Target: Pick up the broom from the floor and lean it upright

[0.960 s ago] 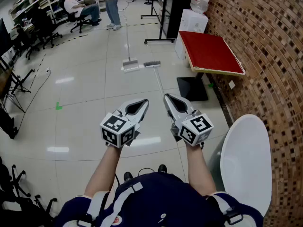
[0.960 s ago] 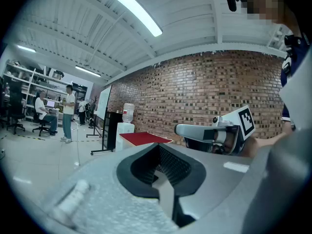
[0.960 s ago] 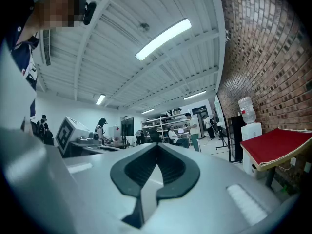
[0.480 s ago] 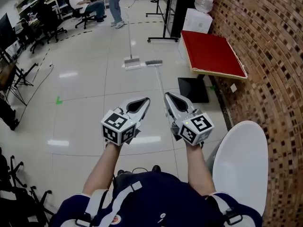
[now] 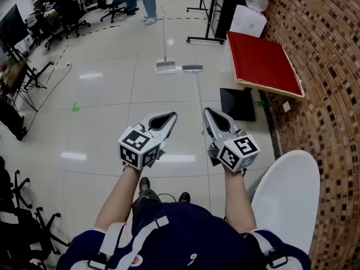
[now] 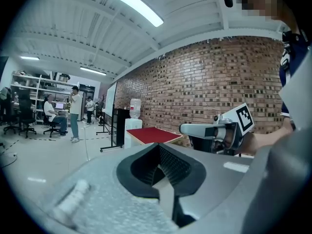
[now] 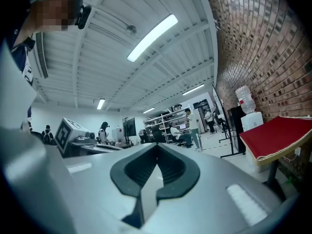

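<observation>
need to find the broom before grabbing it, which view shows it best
The head view: the broom lies flat on the floor, with its head and most of its handle visible. Neither gripper view shows it; both look across the room.

Glossy tiled floor (image 5: 101,122), rough brick wall (image 5: 332,66)

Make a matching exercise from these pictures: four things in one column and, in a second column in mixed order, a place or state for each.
Things:
1. broom
2. red table top
3. left gripper
4. green floor mark

Places or states:
A. beside the brick wall
B. jaws together, nothing held
C. on the floor, far left in the head view
D. lying flat, handle pointing toward the person

Pairs: 1-D, 2-A, 3-B, 4-C
</observation>
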`<state>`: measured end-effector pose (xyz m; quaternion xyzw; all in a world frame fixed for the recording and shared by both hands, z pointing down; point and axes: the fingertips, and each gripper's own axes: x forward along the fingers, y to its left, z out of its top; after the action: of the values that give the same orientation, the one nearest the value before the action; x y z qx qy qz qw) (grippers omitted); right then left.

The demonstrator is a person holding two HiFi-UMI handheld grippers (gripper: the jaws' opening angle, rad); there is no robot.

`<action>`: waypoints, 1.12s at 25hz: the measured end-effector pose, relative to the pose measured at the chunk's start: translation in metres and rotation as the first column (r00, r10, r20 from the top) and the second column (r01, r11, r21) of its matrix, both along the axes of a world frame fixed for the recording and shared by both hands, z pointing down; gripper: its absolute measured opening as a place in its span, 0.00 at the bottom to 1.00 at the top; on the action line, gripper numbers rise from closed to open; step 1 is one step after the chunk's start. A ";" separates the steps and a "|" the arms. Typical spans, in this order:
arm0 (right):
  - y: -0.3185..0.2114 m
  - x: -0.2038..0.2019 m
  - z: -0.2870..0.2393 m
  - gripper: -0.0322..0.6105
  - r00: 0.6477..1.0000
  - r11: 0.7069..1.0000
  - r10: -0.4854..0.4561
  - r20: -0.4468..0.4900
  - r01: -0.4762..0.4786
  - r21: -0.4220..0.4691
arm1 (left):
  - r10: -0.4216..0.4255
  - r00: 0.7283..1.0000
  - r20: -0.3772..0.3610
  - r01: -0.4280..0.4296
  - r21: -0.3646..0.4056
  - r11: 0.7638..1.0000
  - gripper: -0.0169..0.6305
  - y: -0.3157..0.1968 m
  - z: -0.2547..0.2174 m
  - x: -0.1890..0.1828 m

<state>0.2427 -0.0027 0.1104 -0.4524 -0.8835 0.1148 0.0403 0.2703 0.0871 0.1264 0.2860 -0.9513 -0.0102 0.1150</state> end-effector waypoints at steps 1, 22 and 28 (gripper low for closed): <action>0.003 -0.003 0.003 0.05 1.000 1.000 0.003 -0.004 -0.003 0.004 | -0.001 1.000 -0.001 0.001 0.003 1.000 0.03 0.004 0.001 -0.003; 0.115 -0.092 0.017 0.05 0.951 0.940 0.307 -0.033 -0.298 0.163 | 0.298 0.954 0.022 -0.299 0.058 0.952 0.03 0.135 0.021 -0.124; 0.122 -0.116 0.033 0.05 0.931 0.920 0.362 -0.057 -0.346 0.183 | 0.358 0.934 -0.009 -0.356 0.079 0.931 0.03 0.141 0.036 -0.159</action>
<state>0.1271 0.1194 0.1430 -0.2743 -0.9545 0.0646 0.0970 0.1109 0.2279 0.1626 0.4579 -0.8811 -0.0286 0.1151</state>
